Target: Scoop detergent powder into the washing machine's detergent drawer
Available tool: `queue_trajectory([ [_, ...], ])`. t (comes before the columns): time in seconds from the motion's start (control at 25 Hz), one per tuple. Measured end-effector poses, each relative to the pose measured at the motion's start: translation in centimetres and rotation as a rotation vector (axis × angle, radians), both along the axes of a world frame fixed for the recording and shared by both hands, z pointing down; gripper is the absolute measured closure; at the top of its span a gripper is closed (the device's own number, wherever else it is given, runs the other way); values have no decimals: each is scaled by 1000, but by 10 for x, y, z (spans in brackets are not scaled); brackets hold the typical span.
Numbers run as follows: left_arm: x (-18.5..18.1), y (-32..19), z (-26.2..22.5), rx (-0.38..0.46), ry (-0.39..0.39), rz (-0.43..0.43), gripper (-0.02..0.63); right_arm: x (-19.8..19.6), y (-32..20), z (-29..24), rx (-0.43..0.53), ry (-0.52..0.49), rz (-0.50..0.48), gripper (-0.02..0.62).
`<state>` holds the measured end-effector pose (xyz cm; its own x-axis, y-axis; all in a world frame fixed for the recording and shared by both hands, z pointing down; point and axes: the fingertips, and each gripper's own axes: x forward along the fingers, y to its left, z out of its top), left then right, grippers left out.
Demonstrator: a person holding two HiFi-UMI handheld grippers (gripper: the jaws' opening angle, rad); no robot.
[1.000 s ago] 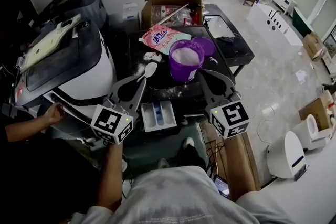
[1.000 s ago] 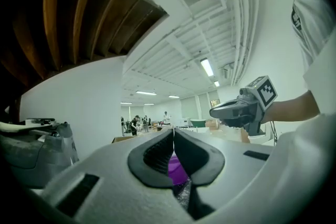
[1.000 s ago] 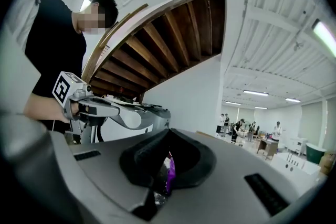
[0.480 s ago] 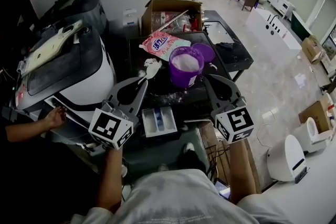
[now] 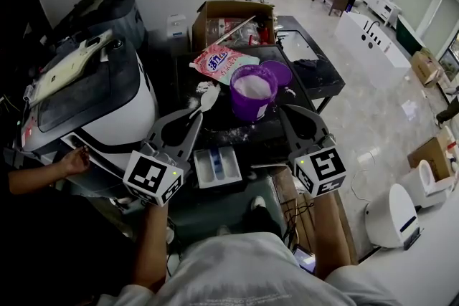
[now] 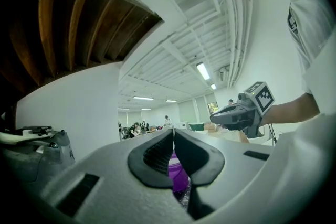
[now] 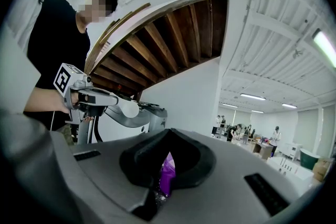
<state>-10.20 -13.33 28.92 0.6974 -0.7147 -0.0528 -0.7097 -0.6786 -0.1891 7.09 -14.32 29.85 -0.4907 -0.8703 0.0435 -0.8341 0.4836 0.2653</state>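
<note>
Both arms are reaching forward — left gripper (image 5: 193,115) is pinching a spoon (image 5: 204,98), right gripper (image 5: 282,110) is hovering, jaws together.

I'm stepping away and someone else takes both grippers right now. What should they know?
Left gripper: shut, nothing in it, tips by the handle of the white spoon lying on the black table.
Right gripper: shut, empty, near the open purple tub of powder.
Detergent drawer: out, low between the two grippers; powder in it, cannot tell.
Done: tub open, some powder spilt on the table.
Left: grip the spoon, scoop from the tub, tip into the drawer.
</note>
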Motion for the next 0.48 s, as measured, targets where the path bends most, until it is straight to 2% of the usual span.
queue_trajectory([
  [0.48, -4, 0, 7, -16, -11, -13, 592, 0, 0, 12, -31, -4, -5, 591],
])
